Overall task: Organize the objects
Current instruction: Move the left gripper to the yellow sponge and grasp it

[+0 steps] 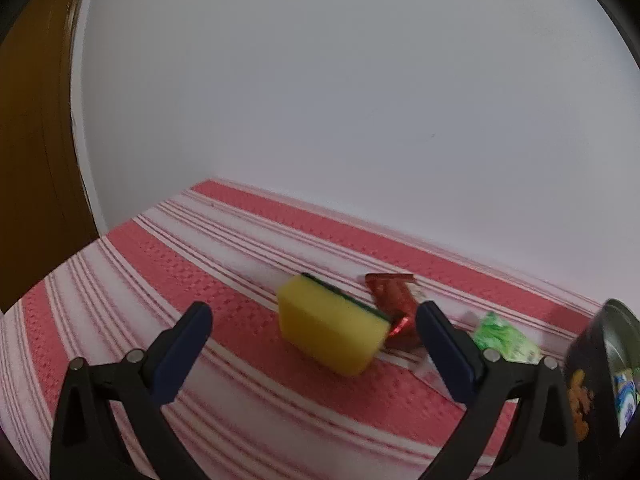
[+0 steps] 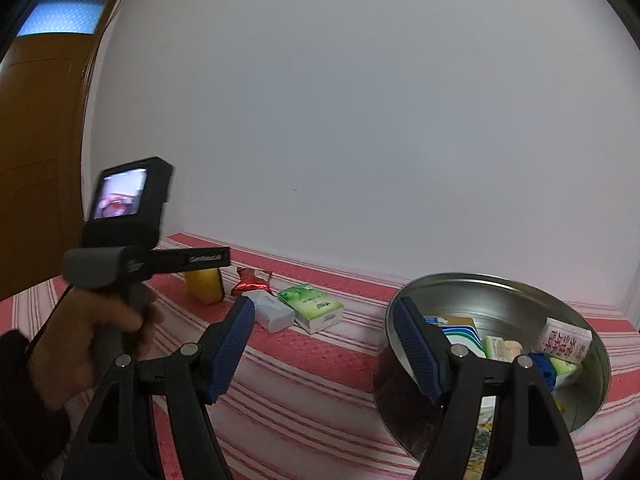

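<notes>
Both claws are spread wide apart and hold nothing. The left claw [image 1: 314, 322] frames the yellow sponge block with a green back [image 1: 332, 330], low in the middle on the red-and-white striped tabletop [image 1: 240, 300]. The right claw [image 2: 324, 316] is at the lower middle, beside the round metal tin [image 2: 500, 292] with small packs inside, lower right.

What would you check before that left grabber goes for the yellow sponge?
1. Left gripper open wide enough for the sponge: ok.
2. Yellow sponge lined up between the fingers: ok, slightly right of centre.
3. Sponge free of neighbours: not ok, the red wrapper lies right against it.
4. Right gripper empty and open: ok.
5. Round tin open with room: ok, several packs lie inside, space remains.
6. Gripper low enough to grasp: cannot tell.
</notes>
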{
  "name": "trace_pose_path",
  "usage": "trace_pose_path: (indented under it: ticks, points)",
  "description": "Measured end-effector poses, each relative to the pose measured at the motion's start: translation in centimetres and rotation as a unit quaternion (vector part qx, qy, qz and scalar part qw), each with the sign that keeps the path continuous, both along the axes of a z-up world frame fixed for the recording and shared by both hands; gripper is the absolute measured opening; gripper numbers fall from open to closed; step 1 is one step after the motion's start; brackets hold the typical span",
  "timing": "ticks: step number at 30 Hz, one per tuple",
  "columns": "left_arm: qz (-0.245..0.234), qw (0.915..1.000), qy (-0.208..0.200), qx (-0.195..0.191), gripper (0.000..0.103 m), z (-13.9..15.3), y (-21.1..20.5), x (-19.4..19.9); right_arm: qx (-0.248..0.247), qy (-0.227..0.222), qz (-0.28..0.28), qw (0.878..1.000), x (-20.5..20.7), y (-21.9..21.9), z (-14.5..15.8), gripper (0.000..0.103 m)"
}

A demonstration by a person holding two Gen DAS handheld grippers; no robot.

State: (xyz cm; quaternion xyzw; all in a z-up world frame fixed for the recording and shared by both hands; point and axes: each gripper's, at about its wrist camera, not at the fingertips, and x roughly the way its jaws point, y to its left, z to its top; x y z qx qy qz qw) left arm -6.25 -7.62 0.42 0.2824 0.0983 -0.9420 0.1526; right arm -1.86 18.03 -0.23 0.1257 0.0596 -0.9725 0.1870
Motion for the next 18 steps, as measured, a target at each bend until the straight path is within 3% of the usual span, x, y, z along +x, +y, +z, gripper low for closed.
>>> trace_pose_path:
  ticks: [4, 8, 13, 16, 18]
  points:
    - [0.01, 0.9988, -0.048, 0.005, 0.101, -1.6, -0.6, -3.0, -0.009, -0.016, 0.002, 1.0, -0.3, 0.6, -0.2, 0.074]
    - [0.002, 0.995, -0.088, 0.047, 0.093, -3.1, -1.6, -4.9, -0.008, -0.02, 0.007, 1.0, -0.2, 0.6, -0.4, 0.074]
    - [-0.021, 0.9889, -0.11, 0.098, 0.085, -4.4, -2.4, -5.8, 0.002, -0.028, 0.012, 1.0, -0.4, 0.3, -0.7, 0.074]
    - [-0.037, 0.9885, -0.105, 0.103, 0.068, -4.2, -2.2, -5.8, 0.005, -0.038, 0.016, 0.999, -0.5, 0.2, -0.6, 0.074]
    - [-0.05, 0.9881, -0.102, 0.105, 0.066, -4.2, -2.1, -5.6, 0.01, -0.046, 0.02, 0.999, -0.8, 0.0, -0.7, 0.074]
